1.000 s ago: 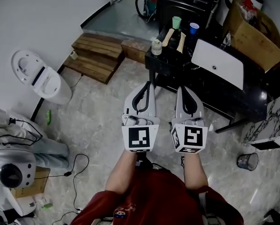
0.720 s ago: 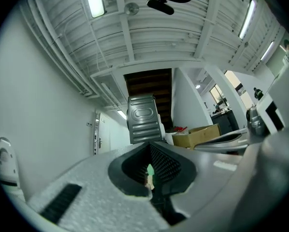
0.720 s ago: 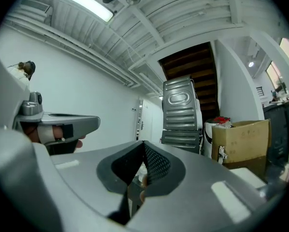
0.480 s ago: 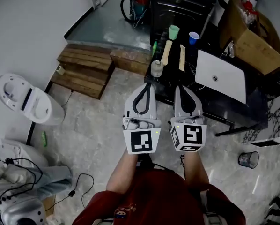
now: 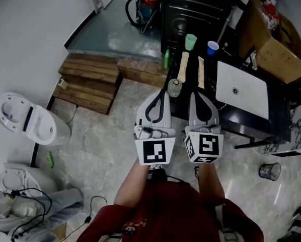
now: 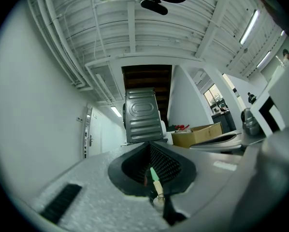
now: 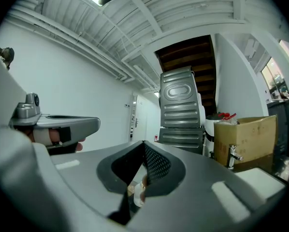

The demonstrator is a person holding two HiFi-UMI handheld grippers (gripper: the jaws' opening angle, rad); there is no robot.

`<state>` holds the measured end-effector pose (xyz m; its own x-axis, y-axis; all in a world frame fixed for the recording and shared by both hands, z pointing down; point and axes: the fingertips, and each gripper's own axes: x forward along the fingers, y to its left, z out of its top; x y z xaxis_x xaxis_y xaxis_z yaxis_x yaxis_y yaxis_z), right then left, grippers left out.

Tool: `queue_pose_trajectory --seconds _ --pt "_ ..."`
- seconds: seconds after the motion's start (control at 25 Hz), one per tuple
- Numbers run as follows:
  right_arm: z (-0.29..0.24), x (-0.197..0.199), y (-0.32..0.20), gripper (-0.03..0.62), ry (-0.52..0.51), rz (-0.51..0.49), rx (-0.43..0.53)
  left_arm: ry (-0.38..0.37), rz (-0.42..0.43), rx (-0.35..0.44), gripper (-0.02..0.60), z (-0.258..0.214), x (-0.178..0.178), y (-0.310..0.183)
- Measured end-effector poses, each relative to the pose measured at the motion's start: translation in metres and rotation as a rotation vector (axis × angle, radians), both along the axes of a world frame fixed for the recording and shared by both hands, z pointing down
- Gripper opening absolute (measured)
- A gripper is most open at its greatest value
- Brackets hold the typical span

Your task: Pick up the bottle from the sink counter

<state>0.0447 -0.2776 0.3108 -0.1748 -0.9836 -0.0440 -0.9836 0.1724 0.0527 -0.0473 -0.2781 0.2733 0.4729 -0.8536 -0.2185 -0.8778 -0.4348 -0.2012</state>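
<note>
A small clear bottle (image 5: 174, 87) with a pale cap stands on the near left corner of the black sink counter (image 5: 226, 116). My left gripper (image 5: 159, 89) is shut and empty, its tip just left of the bottle and short of the counter edge. My right gripper (image 5: 203, 96) is also shut and empty, its tip over the counter's front edge to the bottle's right. Through the gap in the left gripper's (image 6: 148, 143) jaws the bottle (image 6: 158, 200) shows below. It shows the same way, as a pale bottle (image 7: 137, 195), under the right gripper (image 7: 143, 143).
On the counter are a white sink basin (image 5: 241, 89), a green cup (image 5: 191, 40), a blue cup (image 5: 212, 47), a small green bottle (image 5: 166, 58) and two long beige pieces (image 5: 183, 67). A cardboard box (image 5: 279, 49), dark washer (image 5: 191, 4), wooden steps (image 5: 87, 82), toilet (image 5: 29, 120) and bin (image 5: 269, 171) surround me.
The counter and bottle have come closer to the gripper tips as I moved forward. Both grippers have stayed shut and side by side.
</note>
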Motion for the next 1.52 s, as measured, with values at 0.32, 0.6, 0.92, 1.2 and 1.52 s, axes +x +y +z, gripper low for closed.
queue_pose_trajectory --seconds 0.32,0.6,0.92,1.2,1.52 --pt "0.002 -0.009 -0.025 0.002 -0.002 0.031 -0.001 0.014 0.031 0.001 0.003 0.0 -0.011 -0.026" --pt "-0.003 -0.009 -0.03 0.002 0.001 0.058 0.014 0.026 0.05 0.001 0.003 -0.002 -0.015 -0.037" --pt "-0.001 0.001 -0.044 0.002 -0.016 0.043 0.029 0.006 0.04 0.019 0.003 -0.002 -0.004 -0.049" --pt "0.004 0.01 -0.069 0.002 -0.024 0.015 0.019 0.005 0.016 0.001 0.003 0.005 0.005 -0.074" --pt "0.024 0.017 -0.091 0.005 -0.026 0.0 -0.026 0.001 0.013 -0.038 0.003 0.021 0.016 -0.095"
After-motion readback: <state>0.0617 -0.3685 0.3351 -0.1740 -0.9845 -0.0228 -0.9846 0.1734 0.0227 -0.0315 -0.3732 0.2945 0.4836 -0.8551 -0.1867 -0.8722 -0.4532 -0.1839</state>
